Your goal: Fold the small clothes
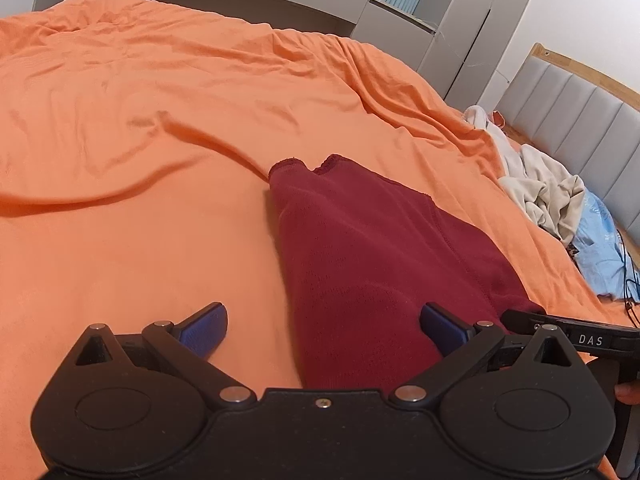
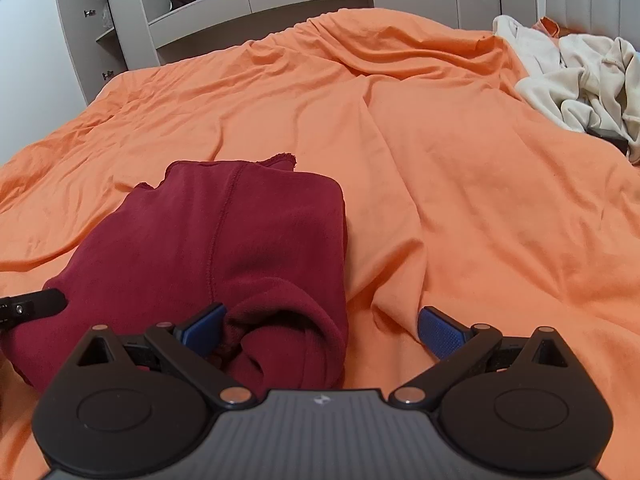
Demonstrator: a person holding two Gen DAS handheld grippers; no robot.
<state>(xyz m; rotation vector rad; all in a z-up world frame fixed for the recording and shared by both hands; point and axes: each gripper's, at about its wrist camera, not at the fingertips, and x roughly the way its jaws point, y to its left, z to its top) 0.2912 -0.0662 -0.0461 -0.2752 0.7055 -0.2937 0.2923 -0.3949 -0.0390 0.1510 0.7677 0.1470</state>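
A dark red garment (image 1: 360, 256) lies folded on the orange bedsheet (image 1: 140, 120). My left gripper (image 1: 324, 328) stands open over its near left edge, with cloth reaching between the blue pads but not pinched. In the right wrist view the same red garment (image 2: 224, 248) sits left of centre, its rolled near end bunched up. My right gripper (image 2: 320, 332) is open, its left pad (image 2: 204, 330) touching that rolled end. The other gripper's black tip (image 2: 32, 306) shows at the left edge of the right view.
A heap of cream clothes (image 1: 540, 196) and a light blue item (image 1: 600, 240) lie at the bed's right side by a padded headboard (image 1: 580, 112). Grey cabinets (image 2: 256, 4) stand beyond the bed. The sheet (image 2: 460, 160) is wrinkled in long folds.
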